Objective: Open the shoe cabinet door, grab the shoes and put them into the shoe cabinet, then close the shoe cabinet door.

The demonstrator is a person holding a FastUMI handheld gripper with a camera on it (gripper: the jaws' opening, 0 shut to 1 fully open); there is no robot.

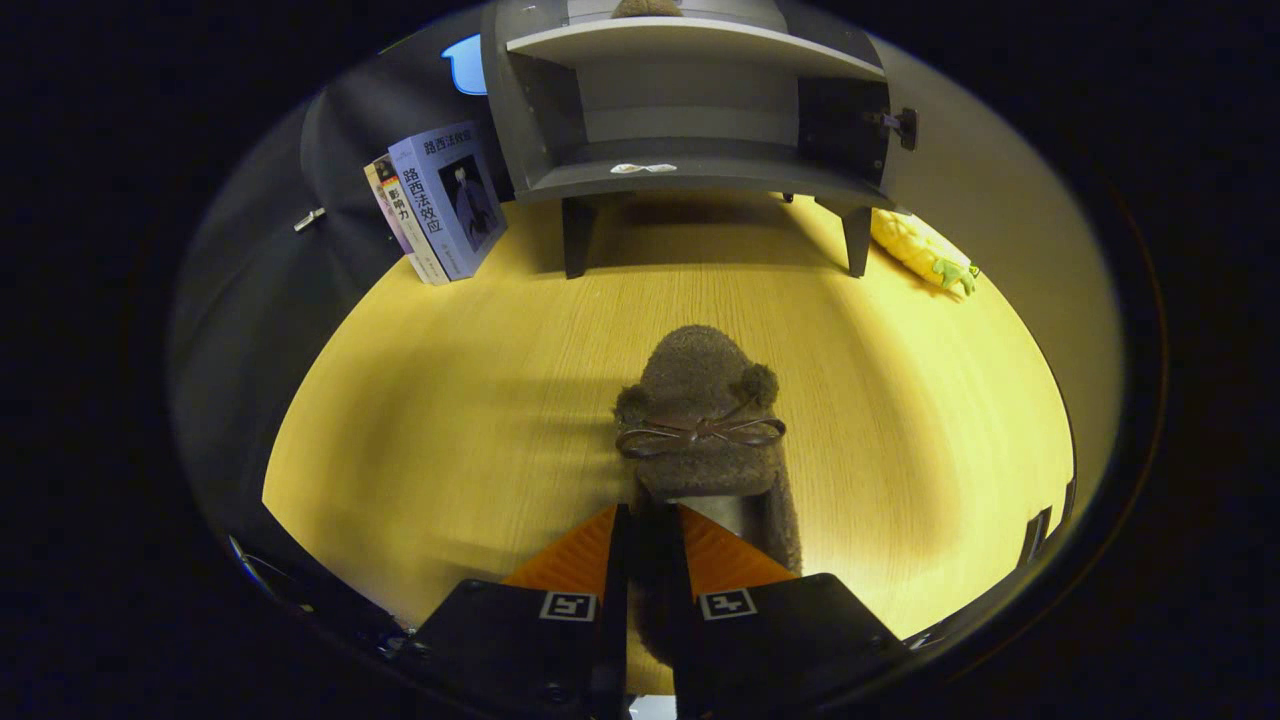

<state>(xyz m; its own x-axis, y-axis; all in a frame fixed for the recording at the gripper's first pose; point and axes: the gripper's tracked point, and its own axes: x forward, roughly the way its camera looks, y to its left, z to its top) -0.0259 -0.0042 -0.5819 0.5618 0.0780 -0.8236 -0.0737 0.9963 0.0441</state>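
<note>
Fuzzy brown shoe [705, 420] pinched in the tongs [648, 525]
Low in the frame's centre, both fingers clench its heel edge; it has two pompoms and a thin bow, toe pointing over the bench [450, 400] toward the open shoe cabinet [690, 130] at top.

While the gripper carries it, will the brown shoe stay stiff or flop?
The shoe looks fuzzy and soft, so it probably sags somewhat. Likely light. The gripper pinches only its heel wall, so the toe may droop.
</note>
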